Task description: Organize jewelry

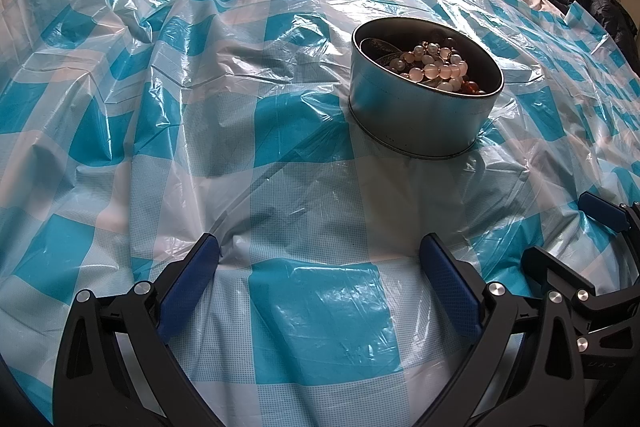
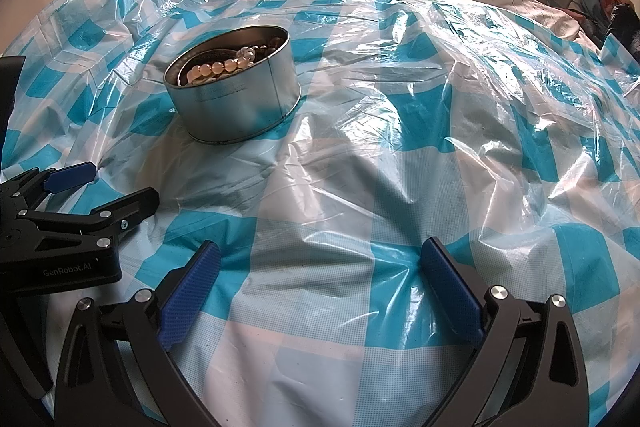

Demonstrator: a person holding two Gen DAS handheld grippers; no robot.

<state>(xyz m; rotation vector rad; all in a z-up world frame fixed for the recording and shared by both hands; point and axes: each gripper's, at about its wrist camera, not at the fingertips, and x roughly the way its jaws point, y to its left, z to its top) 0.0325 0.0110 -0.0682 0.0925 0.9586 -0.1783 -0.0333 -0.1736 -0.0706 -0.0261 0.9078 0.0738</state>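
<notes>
The round silver metal tin (image 1: 424, 95), heaped with pale bead strands (image 1: 436, 65), sat on the blue-checked plastic sheet (image 1: 280, 187) covering the bed. Both the left hand-held gripper (image 1: 320, 267) and the right hand-held gripper (image 2: 320, 271) gaped wide, empty. Best to pinch one strand, lifting slowly.

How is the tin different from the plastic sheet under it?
The tin is round, grey and stiff with upright walls; the sheet is thin, crinkled and lies spread out. The tin is plain metal; the sheet has blue and white checks. The tin is small and holds beads; the sheet is far wider and bears the tin. Both are shiny.
</notes>
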